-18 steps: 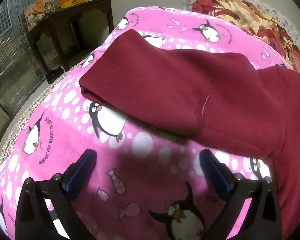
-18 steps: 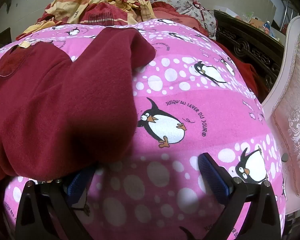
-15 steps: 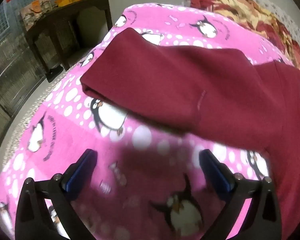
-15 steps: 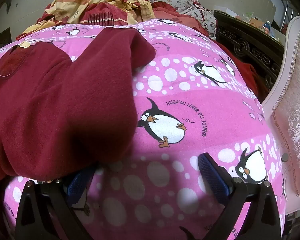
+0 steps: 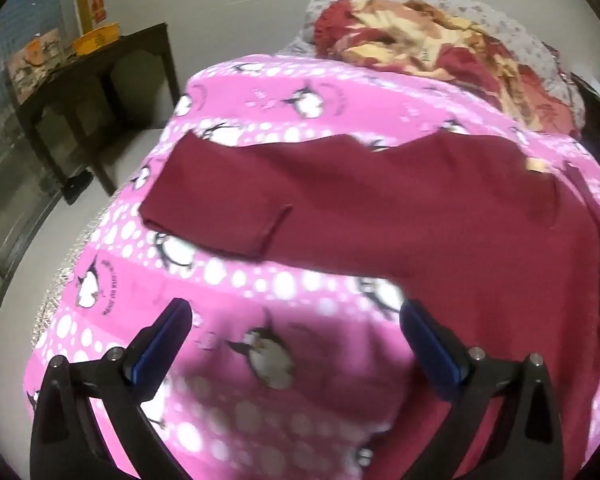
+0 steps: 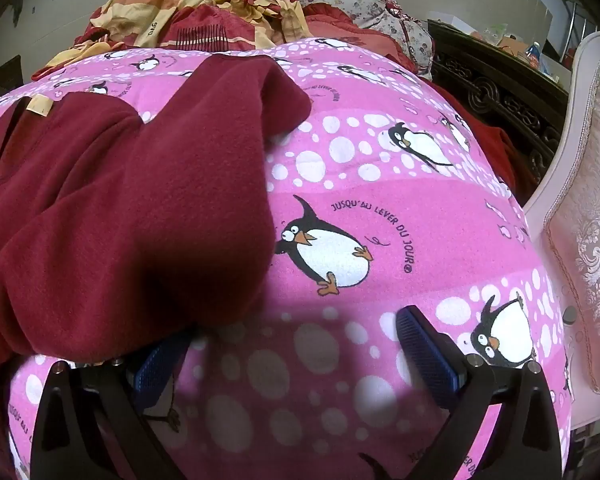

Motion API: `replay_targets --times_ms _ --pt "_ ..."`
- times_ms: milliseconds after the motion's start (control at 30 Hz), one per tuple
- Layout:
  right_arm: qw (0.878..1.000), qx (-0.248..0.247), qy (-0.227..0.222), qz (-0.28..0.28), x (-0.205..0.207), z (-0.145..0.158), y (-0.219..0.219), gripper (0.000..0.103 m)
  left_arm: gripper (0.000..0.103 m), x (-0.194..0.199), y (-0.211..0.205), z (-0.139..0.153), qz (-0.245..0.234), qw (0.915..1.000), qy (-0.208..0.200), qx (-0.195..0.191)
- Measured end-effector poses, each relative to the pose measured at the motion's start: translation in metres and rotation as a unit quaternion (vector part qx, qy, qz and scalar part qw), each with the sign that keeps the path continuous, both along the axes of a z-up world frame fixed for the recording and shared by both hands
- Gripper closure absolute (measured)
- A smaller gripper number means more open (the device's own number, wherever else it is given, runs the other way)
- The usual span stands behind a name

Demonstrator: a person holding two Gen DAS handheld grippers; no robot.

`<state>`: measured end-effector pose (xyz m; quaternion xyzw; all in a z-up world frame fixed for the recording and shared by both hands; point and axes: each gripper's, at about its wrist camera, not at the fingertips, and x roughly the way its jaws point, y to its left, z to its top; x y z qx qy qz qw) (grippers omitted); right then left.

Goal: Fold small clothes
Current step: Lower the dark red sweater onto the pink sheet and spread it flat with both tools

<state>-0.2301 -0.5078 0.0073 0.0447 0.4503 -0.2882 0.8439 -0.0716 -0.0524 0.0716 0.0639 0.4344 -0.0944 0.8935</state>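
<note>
Garment [image 5: 380, 208] first: a maroon fleece top lies spread on the pink penguin blanket [image 5: 260, 280], flat across the middle of the bed. In the left wrist view one sleeve [image 5: 220, 200] runs out to the left, its cuff end resting on the blanket near the bed's left edge, and the body fills the right side of the picture. A pale label [image 5: 536, 165] shows at the neck, far right.

Left gripper [image 5: 292, 344] hangs above bare blanket just short of the top's near edge, jaws spread as wide as they go, nothing between them. Its right finger [image 5: 428, 352] sits close beside the maroon cloth; whether it touches I cannot tell, the picture is blurred there.

Over to the right wrist view: the top [image 6: 120, 220] fills the left half, the other sleeve [image 6: 252, 96] reaching up and right, cuff lying on the blanket [image 6: 380, 200]. The label [image 6: 39, 105] sits at the collar, upper left. Right gripper [image 6: 288, 344] is wide open too, gripping nothing, only blanket between the pads. The top's near edge drapes over the tip of its left finger [image 6: 156, 364]; the right finger [image 6: 424, 348] stands clear over the blanket.

Behind the bed a heap of red and yellow bedding [image 6: 204, 24]; a dark table [image 5: 100, 80] stands left of the bed, a pale chair [image 6: 580, 200] to its right.
</note>
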Motion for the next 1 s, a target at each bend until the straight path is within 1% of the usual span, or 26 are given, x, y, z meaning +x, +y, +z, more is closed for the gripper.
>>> replay_targets --times_ms 100,233,533,667,733,767,833,867,1000 --pt "1.0 0.0 0.0 0.0 0.0 0.0 0.0 0.0 0.0 -0.007 -0.013 0.007 -0.017 0.9998 0.002 -0.01" --pt "1.0 0.0 0.0 0.0 0.001 0.0 0.001 0.0 0.0 -0.015 -0.028 0.016 -0.029 0.9996 0.003 -0.005" --pt "1.0 -0.003 0.002 0.0 -0.005 0.001 0.0 0.0 0.0 -0.035 -0.043 0.03 -0.043 0.999 -0.003 -0.012" --pt "0.999 0.011 0.027 -0.013 0.0 0.006 0.006 0.0 0.0 -0.042 -0.045 0.035 -0.048 0.9987 -0.006 -0.015" --pt "0.998 0.033 0.043 -0.016 -0.007 0.015 0.011 0.0 0.0 -0.047 -0.046 0.039 -0.054 0.9984 -0.013 -0.015" --pt "0.998 0.039 0.042 -0.016 -0.013 0.022 0.017 0.0 0.0 -0.049 -0.047 0.04 -0.056 0.9982 -0.016 -0.013" --pt "0.999 0.04 0.034 -0.01 -0.029 0.034 0.03 0.0 0.0 -0.053 -0.047 0.042 -0.058 0.9981 -0.02 -0.009" --pt "0.998 0.048 0.029 -0.003 -0.036 0.042 0.037 0.0 0.0 -0.054 -0.047 0.043 -0.059 0.998 -0.021 -0.008" --pt "0.994 0.1 0.008 0.033 -0.062 0.085 0.073 0.0 0.0 -0.06 -0.046 0.047 -0.067 0.9975 -0.021 -0.014"
